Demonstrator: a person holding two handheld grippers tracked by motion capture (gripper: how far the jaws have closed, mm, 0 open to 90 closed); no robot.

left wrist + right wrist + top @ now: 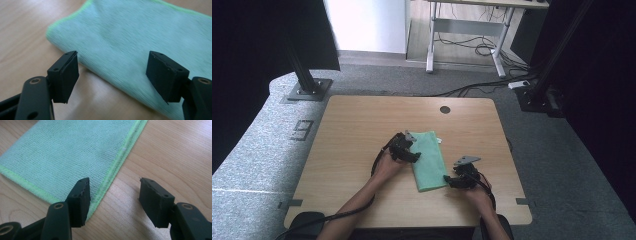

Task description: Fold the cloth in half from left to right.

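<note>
A folded green fuzzy cloth [430, 160] with a small white tag lies near the desk's [352, 130] middle. Left hand-held gripper [112, 72] and right hand-held gripper [113, 200] both have jaws apart, holding nothing. A "9" marks the floor [302, 129].

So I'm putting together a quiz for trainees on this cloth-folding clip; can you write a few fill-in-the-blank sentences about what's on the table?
1. The folded cloth on the wooden table is ____ in colour.
2. The jaws of the left gripper stand ____, with nothing clamped between them.
3. In the high view, the right gripper sits by the cloth's ____ right corner.
4. The round hole lies near the table's ____ edge.

Missing words: green; open; near; far
</note>
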